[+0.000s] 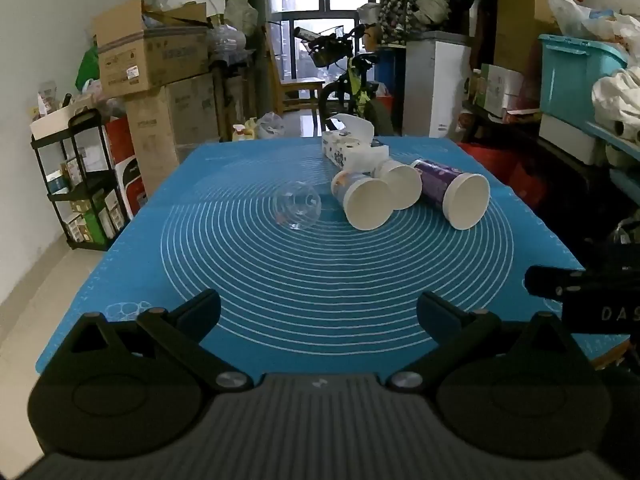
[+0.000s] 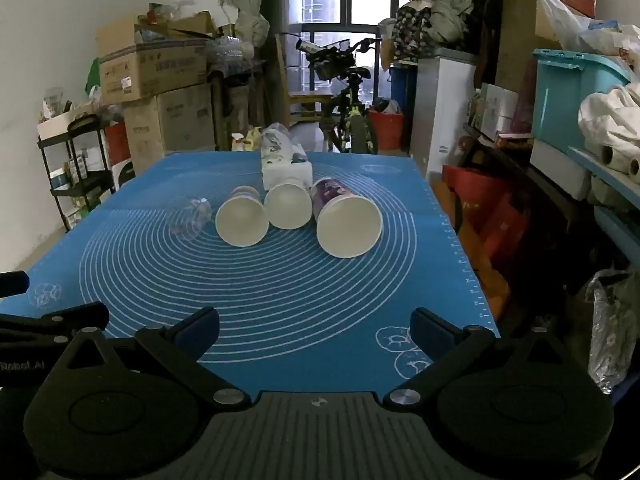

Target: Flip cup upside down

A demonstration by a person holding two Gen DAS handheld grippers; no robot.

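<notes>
Three paper cups lie on their sides on the blue mat (image 1: 320,280), mouths toward me: a purple one (image 1: 456,194) (image 2: 346,220), a plain white one (image 1: 400,184) (image 2: 288,204) and a patterned one (image 1: 362,198) (image 2: 242,220). A clear plastic cup (image 1: 298,206) (image 2: 192,218) lies on its side left of them. My left gripper (image 1: 320,312) is open and empty near the mat's front edge. My right gripper (image 2: 316,326) is open and empty, well short of the cups.
A tissue box (image 1: 354,148) (image 2: 286,166) sits behind the cups. The right gripper's body (image 1: 592,300) shows at the left view's right edge. Cardboard boxes (image 1: 156,60), a black shelf rack (image 1: 80,184), a bicycle (image 1: 352,80) and turquoise bins (image 2: 576,92) surround the table.
</notes>
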